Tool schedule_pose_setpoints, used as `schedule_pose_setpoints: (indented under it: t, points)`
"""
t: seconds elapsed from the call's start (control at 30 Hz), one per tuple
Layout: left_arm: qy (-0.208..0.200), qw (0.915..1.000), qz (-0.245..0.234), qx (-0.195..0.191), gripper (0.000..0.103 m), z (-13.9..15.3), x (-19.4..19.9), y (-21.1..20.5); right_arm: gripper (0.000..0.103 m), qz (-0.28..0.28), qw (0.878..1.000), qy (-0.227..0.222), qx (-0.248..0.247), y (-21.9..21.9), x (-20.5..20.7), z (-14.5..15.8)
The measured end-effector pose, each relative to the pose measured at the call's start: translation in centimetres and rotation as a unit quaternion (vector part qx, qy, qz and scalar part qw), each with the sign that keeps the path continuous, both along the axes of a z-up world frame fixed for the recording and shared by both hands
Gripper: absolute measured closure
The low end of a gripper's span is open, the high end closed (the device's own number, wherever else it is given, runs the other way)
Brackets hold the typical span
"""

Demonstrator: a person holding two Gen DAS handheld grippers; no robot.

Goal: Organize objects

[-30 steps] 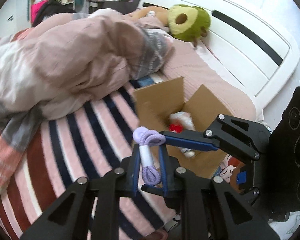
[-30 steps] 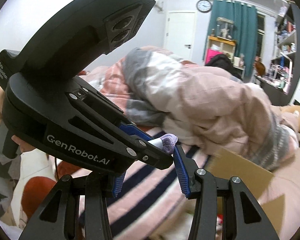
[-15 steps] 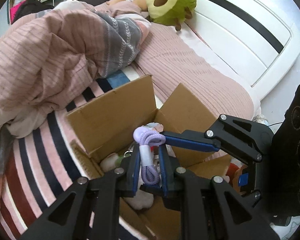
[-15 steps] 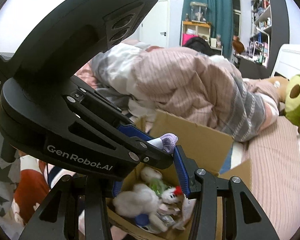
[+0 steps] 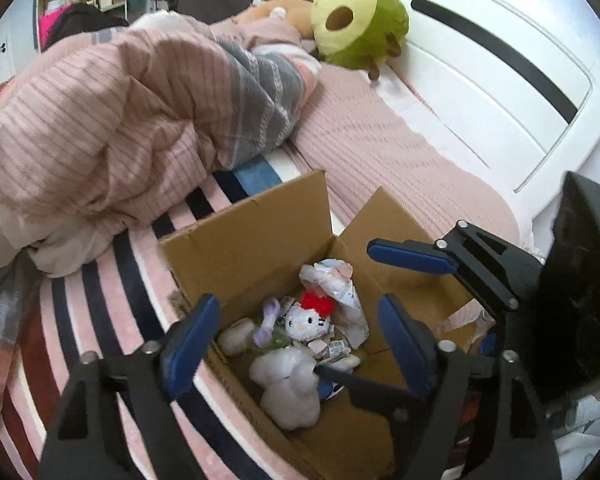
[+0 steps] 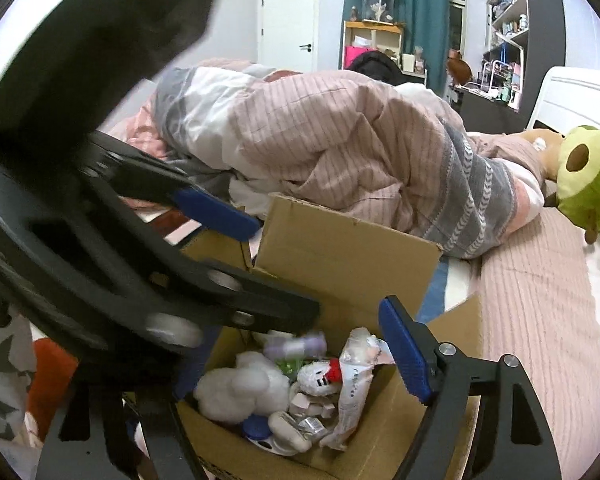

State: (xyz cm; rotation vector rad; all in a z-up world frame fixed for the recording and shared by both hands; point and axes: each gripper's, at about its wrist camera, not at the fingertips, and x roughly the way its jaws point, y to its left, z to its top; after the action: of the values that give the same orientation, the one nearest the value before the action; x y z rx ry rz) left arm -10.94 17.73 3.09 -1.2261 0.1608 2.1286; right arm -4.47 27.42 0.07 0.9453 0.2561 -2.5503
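An open cardboard box (image 5: 256,236) sits on the striped bedspread. It holds a Hello Kitty plush (image 5: 306,322), a white fluffy plush (image 5: 290,388), a crumpled packet (image 5: 336,284) and the purple cord (image 5: 266,324). My left gripper (image 5: 296,344) is open and empty just above the box. My right gripper (image 6: 300,364) is also open, over the same box (image 6: 348,252); the purple cord (image 6: 296,346) lies blurred on top of the toys. The left gripper's body hides the right gripper's left finger.
A crumpled pink and grey duvet (image 5: 112,120) lies beyond the box. An avocado plush (image 5: 356,24) rests against the white headboard (image 5: 500,72). Pink ribbed sheet (image 5: 380,148) lies to the right of the box. Shelves and a teal curtain (image 6: 420,8) stand at the far wall.
Both grippers moved over the box and opened. The purple cord, held between the left gripper's fingers before, dropped into the box among the toys.
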Motion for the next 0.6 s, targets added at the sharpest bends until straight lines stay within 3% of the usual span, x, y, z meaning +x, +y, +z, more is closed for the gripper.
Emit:
schedule_pose_setpoints:
  t: [0.07, 0.17, 0.33, 0.43, 0.6]
  points:
    - [0.013, 0.9999, 0.005, 0.005, 0.019, 0.8, 0.8, -0.8, 0.025, -0.003, 1.0, -0.001, -0.002, 0.0, 0.2, 0.1]
    - [0.039, 0.9989, 0.025, 0.005, 0.011, 1.7, 2.0, -2.1, 0.014, -0.007, 1.0, 0.006, -0.007, -0.2, 0.7, 0.5]
    - [0.096, 0.9935, 0.057, 0.023, 0.001, 3.2, 4.6, -4.4, 0.008, 0.0, 1.0, 0.028, -0.006, -0.8, 2.1, 1.4]
    - [0.127, 0.9875, 0.087, 0.033, 0.001, 3.8, 6.0, -6.0, 0.003, -0.01, 0.999, 0.049, -0.007, -1.2, 3.1, 2.1]
    - [0.18, 0.9702, 0.16, 0.025, 0.001, 3.5, 8.3, -8.2, 0.001, -0.048, 0.995, 0.085, 0.004, -1.3, 5.1, 2.6]
